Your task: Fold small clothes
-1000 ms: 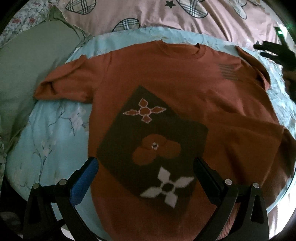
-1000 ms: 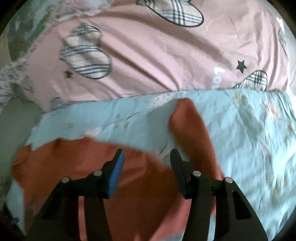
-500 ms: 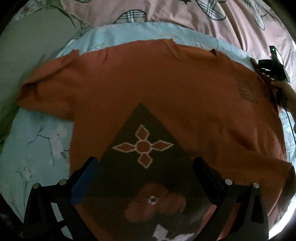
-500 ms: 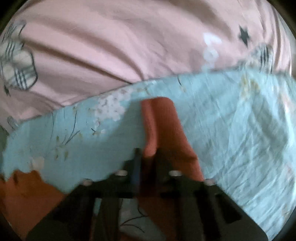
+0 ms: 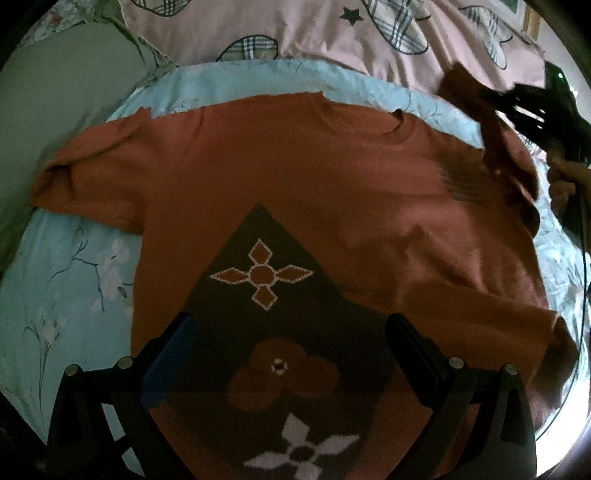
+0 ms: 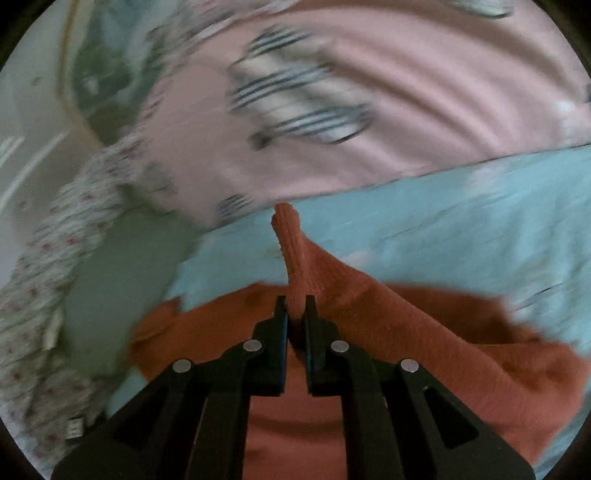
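pinching sleeve (image 6: 295,266) in right tool (image 6: 295,314)

**Rust knit on pale blue florals**

The sweater (image 5: 295,177) is showing rust orange, with a dark brown diamond panel (image 5: 280,332) carrying a white-outlined orange cross-flower at 12 o'clock, an orange blossom at centre and a white flower at 6. The sheet (image 5: 74,280) beneath is showing pale blue with faint branch blossoms. At 12 o'clock a pink quilt (image 5: 317,33) is displaying plaid hearts and dark stars
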Available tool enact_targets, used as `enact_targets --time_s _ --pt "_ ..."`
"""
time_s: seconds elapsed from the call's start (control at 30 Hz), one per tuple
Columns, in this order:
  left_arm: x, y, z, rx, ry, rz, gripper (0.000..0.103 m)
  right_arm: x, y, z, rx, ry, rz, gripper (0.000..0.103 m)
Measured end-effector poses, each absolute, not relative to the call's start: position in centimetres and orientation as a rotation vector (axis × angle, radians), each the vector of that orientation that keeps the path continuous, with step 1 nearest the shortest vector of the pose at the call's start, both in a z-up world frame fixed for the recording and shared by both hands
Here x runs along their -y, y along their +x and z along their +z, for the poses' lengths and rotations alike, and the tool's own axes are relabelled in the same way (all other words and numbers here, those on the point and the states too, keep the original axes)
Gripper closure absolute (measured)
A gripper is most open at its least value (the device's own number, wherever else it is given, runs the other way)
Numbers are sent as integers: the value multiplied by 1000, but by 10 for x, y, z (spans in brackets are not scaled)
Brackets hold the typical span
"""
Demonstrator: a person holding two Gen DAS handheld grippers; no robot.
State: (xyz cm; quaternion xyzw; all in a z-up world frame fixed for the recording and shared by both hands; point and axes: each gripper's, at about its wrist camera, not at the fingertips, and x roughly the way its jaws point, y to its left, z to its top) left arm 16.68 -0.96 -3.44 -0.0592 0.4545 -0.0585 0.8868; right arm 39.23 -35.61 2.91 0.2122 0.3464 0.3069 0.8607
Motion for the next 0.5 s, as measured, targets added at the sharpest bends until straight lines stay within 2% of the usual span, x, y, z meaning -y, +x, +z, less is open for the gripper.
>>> enact_targets --time_s 0.27,0.5 --pt "-15 147 -31 -927 -186 -97 1 214 355 -4 -855 382 874 95" --pt "-47 146 -31 -937 -266 -87 1 158 353 -43 -986 370 909 91"
